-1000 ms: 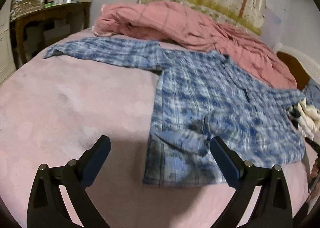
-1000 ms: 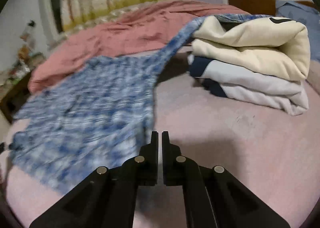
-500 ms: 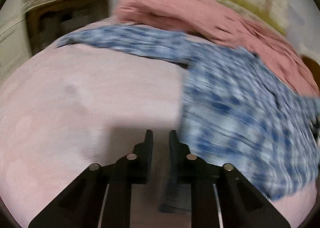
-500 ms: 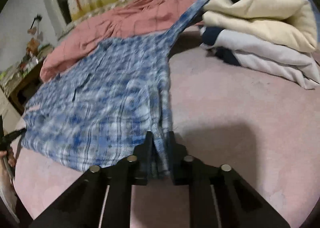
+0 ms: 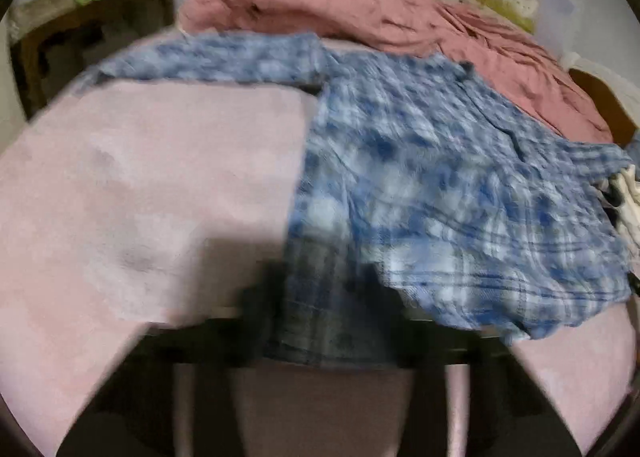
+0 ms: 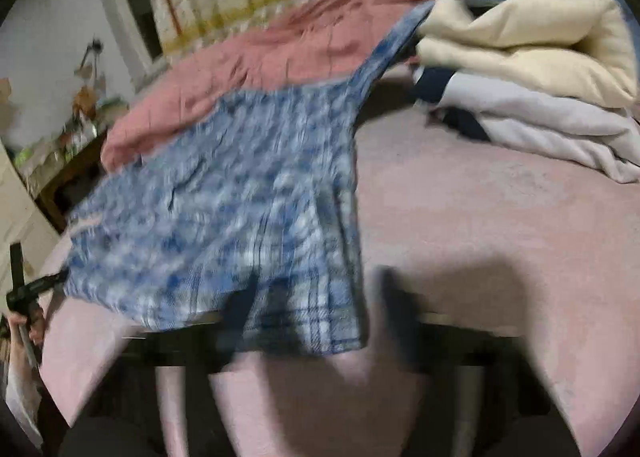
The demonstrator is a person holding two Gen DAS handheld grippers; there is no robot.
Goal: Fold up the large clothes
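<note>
While the blue plaid shirt point(image 5: 440, 185) lies spread on the pink bed point(image 5: 140, 185), left tongs point(image 5: 320, 321) and right tongs point(image 6: 316, 321) each pinch its hem, jaws just closed.

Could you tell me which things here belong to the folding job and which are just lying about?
Job: blue plaid shirt.
Lying about: pink blanket, folded clothes stack, cluttered side table.
</note>
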